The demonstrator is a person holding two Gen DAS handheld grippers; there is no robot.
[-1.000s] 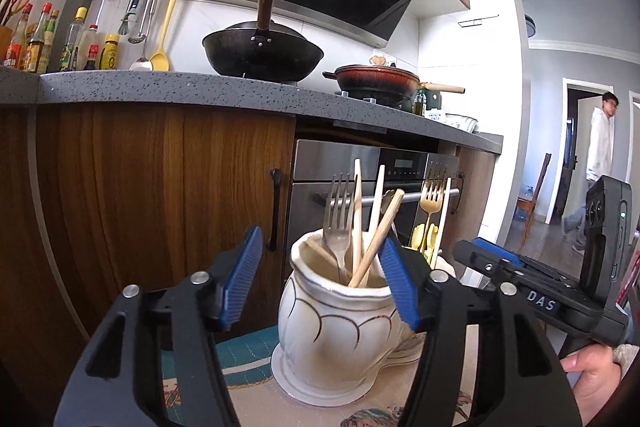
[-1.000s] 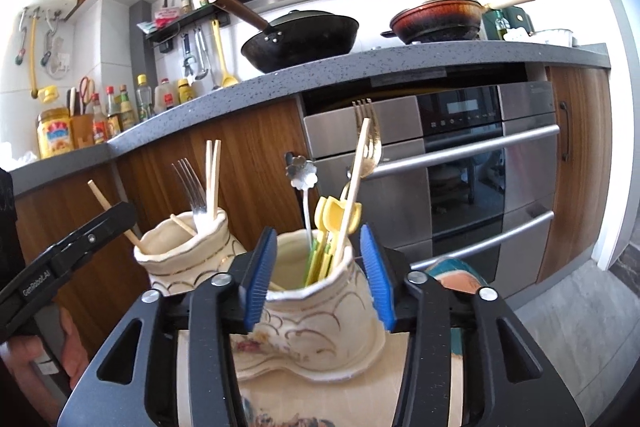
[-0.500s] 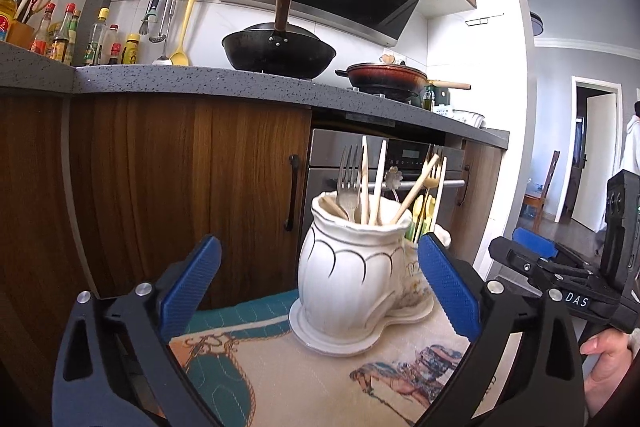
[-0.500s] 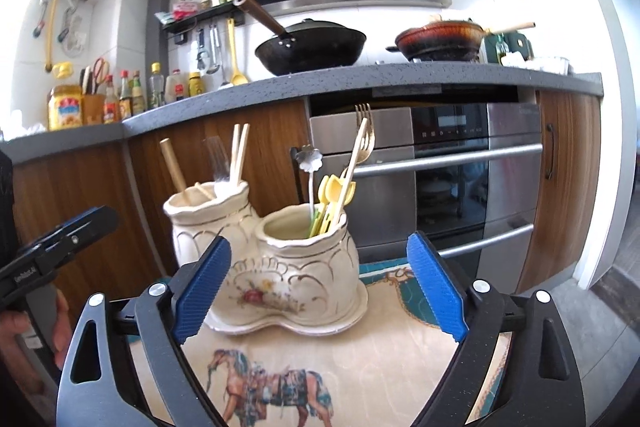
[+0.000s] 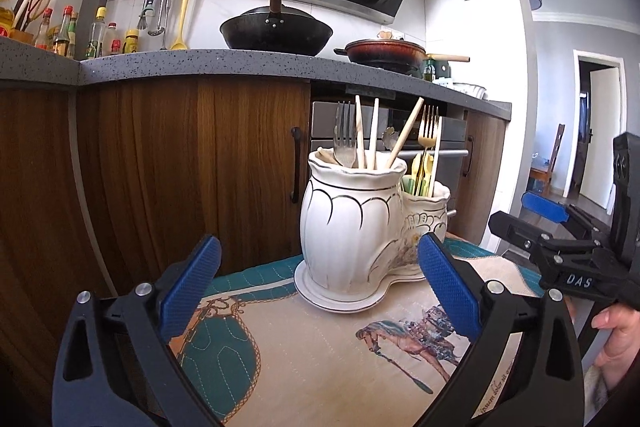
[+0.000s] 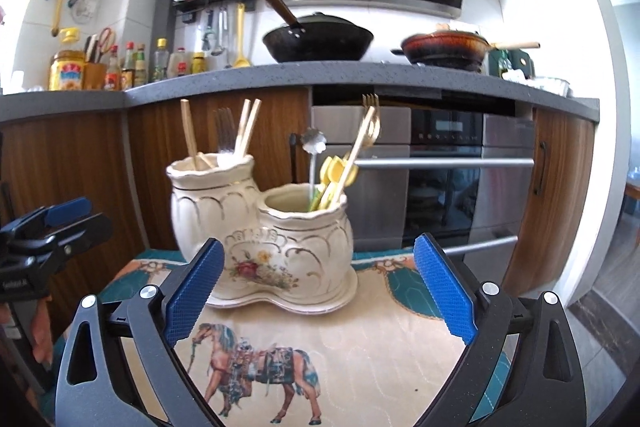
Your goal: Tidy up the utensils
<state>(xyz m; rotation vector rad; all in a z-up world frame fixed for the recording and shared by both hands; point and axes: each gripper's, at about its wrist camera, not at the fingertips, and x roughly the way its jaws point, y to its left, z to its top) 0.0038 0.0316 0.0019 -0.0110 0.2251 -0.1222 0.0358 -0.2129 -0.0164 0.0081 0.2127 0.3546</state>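
Observation:
A cream ceramic double utensil holder stands on a horse-print cloth (image 6: 360,339). Its taller pot (image 5: 348,219) holds a silver fork (image 5: 345,143) and several chopsticks. The lower pot (image 6: 304,239) holds a gold fork (image 6: 370,123), yellow spoons (image 6: 334,173) and a flower-topped spoon (image 6: 314,143). My left gripper (image 5: 316,247) is open a little short of the taller pot, nothing between its pads. My right gripper (image 6: 319,247) faces the lower pot; its jaws are opening and are empty. Each gripper shows at the edge of the other's view: the left gripper (image 6: 60,219), the right gripper (image 5: 532,211).
Behind the holder are wooden cabinet doors (image 5: 200,167) and a steel oven (image 6: 440,179). The grey counter (image 6: 360,75) carries a black wok (image 6: 320,41), a red pan (image 6: 444,47) and bottles (image 6: 120,67). A hand (image 5: 612,335) grips the right tool. A doorway (image 5: 600,131) lies far right.
Both grippers opened wide, letting go of the pots they flanked, and drew back; the holder now stands farther off on the cloth.

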